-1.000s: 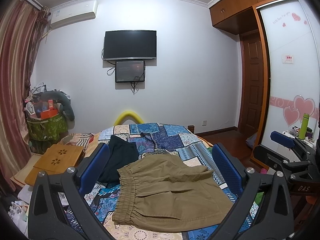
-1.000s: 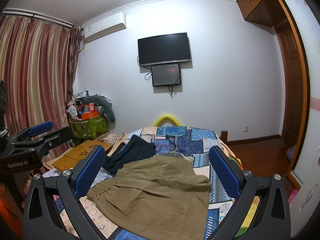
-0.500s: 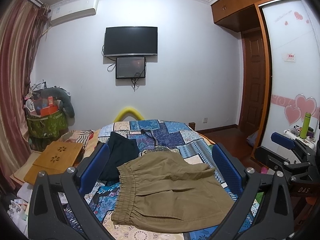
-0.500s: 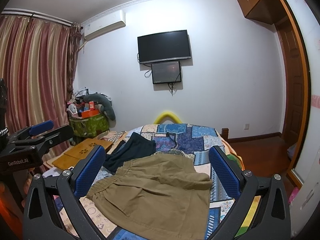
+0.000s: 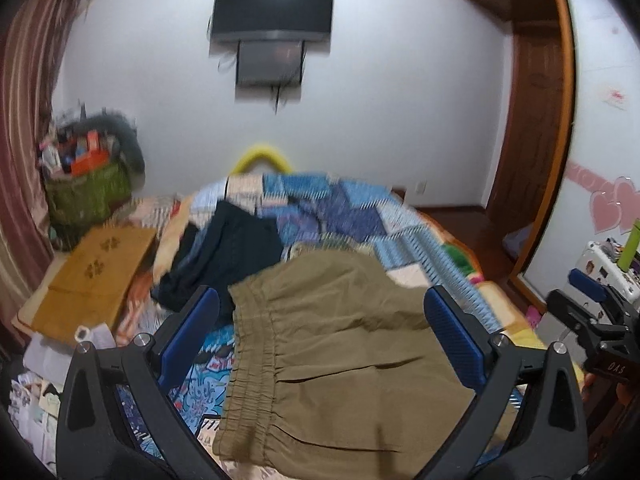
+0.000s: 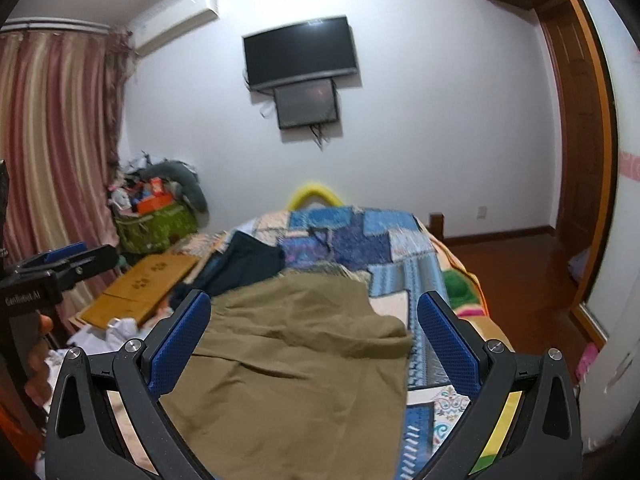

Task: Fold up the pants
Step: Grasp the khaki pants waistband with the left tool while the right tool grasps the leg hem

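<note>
Both grippers lowered toward khaki shorts [image 5: 344, 364] on bed's near edge; left gripper [image 5: 320, 344], right gripper [image 6: 314, 344] spread, empty. Advice: pinch waistband [image 5: 250, 364] corner and hem together.

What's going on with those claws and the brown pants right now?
Left gripper open, right gripper open. Khaki pants flat on quilt, ungrasped. Dark garment alongside.

Bed [image 5: 420, 236] with blue patchwork quilt [image 5: 352, 216], khaki pants [image 5: 344, 368] spread flat just ahead of the left tool [image 5: 324, 340] (elastic waistband leftward), dark garment [image 5: 236, 248] beyond, ahead-left
</note>
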Tool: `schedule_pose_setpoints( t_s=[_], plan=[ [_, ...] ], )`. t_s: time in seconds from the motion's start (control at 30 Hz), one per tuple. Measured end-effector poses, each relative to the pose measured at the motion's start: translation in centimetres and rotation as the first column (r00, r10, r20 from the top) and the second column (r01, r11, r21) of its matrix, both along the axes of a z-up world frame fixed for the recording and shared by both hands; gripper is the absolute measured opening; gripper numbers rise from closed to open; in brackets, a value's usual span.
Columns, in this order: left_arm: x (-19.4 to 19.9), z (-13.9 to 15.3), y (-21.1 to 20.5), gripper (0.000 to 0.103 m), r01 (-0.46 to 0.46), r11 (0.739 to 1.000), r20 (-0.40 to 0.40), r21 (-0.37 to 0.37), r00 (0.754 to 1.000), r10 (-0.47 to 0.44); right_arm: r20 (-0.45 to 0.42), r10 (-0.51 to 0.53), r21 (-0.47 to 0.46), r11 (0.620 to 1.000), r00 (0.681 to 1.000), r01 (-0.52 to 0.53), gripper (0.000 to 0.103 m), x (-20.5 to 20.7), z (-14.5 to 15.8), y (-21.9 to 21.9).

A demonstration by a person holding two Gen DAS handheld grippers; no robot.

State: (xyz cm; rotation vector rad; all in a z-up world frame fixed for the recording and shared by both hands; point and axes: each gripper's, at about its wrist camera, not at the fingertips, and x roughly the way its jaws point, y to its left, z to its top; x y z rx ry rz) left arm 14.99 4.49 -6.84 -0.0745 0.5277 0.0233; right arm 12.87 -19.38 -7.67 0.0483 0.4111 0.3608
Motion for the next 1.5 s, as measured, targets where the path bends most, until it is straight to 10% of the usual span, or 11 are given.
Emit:
schedule_pose_setpoints(
  t_s=[0.33,0.6,0.97,1.23,1.5],
  plan=[
    [10.8,-8.5,5.6,0.103,-0.047,0.999,-0.321,-0.008,0.946,0.042,-0.214,-0.048,-0.098,0.995,0.976,0.028,0.103,7.8,-6.6,-2.2],
    [14.7,-13.4,8.3,0.103,0.007,1.000,-0.495,-0.003,0.869,-0.008,-0.444,0.001,-0.071,0.997,0.896,-0.036,0.100,12.6,-12.1,-3.8],
    [17.2,-17.3,8.6,0.079,0.106,0.992,-0.619,-0.074,0.775,-0.129,-0.569,0.055,-0.075,0.990,0.821,-0.118,0.062,15.1,-15.0,-3.3],
    [16.4,-17.2,8.6,0.060,0.120,0.991,-0.573,-0.062,0.808,-0.134,-0.580,0.033,-0.142,0.980,0.814,-0.141,0.019,15.5,-15.7,-3.3],
    [15.7,-17.4,9.3,0.055,0.077,0.997,-0.555,-0.018,0.829,-0.074,-0.590,0.026,-0.159,0.976,0.807,-0.148,0.009,15.6,-16.0,-3.4]
  ],
)
